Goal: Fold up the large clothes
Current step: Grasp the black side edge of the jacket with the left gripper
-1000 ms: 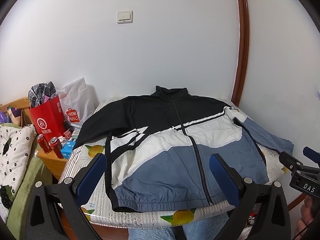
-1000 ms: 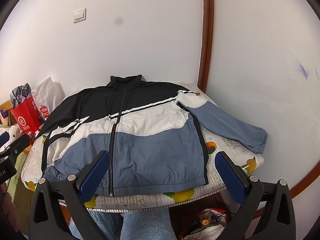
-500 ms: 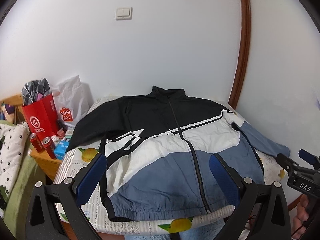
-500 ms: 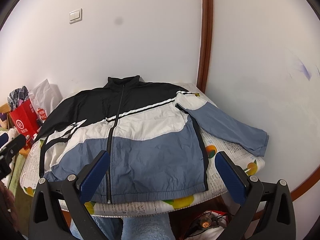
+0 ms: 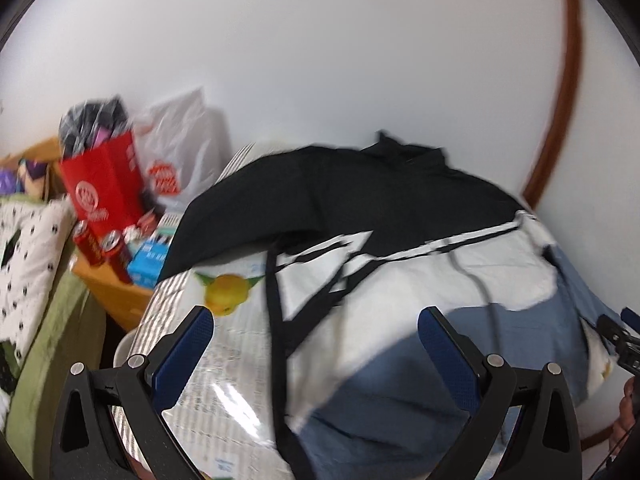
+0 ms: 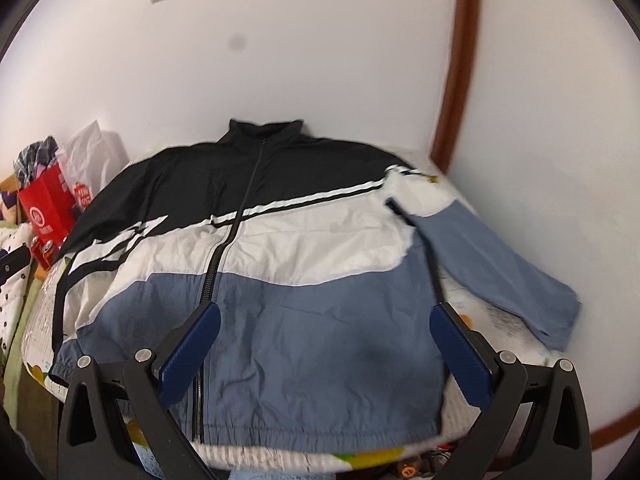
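The jacket point(image 6: 280, 280) lies flat on the table point(image 6: 40, 320), collar toward the wall point(image 6: 320, 40), with a bag point(image 6: 46, 204) and cans point(image 5: 104, 250) at its left.

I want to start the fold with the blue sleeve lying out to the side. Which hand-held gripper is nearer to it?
Right. The right hand-held gripper hovers open over the jacket hem, beside the blue sleeve. The left hand-held gripper is open over the opposite, black-sleeved side.
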Demonstrator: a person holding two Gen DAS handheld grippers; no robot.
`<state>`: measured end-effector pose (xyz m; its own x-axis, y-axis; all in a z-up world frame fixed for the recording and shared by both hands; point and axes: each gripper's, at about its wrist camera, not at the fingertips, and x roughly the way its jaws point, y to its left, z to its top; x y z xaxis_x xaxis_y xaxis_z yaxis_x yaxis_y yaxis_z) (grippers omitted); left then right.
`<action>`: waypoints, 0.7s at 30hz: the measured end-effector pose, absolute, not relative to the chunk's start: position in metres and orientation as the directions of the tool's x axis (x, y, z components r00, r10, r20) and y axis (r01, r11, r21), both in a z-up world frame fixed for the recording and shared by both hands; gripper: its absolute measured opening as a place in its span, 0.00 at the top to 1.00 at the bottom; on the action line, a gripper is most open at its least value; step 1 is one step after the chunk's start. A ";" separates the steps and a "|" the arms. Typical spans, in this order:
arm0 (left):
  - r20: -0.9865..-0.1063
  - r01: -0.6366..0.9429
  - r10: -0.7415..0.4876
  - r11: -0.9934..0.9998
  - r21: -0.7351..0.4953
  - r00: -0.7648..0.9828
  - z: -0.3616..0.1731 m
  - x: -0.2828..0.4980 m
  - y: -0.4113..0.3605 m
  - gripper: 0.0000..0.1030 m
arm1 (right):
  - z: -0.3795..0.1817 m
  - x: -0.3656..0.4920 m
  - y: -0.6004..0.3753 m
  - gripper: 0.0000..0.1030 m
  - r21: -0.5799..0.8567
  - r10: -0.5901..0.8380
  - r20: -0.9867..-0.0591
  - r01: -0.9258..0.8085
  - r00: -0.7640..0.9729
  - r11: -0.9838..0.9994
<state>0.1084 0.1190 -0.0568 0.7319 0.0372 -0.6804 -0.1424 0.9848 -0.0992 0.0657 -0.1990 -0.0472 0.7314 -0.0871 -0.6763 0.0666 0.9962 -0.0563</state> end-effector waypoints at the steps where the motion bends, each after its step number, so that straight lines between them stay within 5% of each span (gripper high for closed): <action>1: -0.691 -0.156 0.042 0.982 -0.104 0.721 -0.063 0.113 0.127 0.01 | -0.051 0.073 -0.197 0.01 -0.045 -0.071 -0.685 0.055 0.725 0.997; 9: -0.761 -0.279 0.116 0.956 -0.089 0.639 -0.111 0.153 0.190 0.01 | -0.078 0.125 -0.177 0.12 -0.016 -0.023 -0.706 0.017 0.708 1.000; 21: -0.804 -0.331 0.127 0.939 -0.091 0.581 -0.162 0.215 0.249 0.16 | -0.111 0.190 -0.154 0.12 0.003 -0.004 -0.772 0.010 0.636 1.000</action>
<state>0.2152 0.2495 -0.1620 0.5808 0.1265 -0.8041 -0.3311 0.9392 -0.0914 0.1899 -0.1543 -0.1109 0.6361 -0.0040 -0.7716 0.0101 0.9999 0.0031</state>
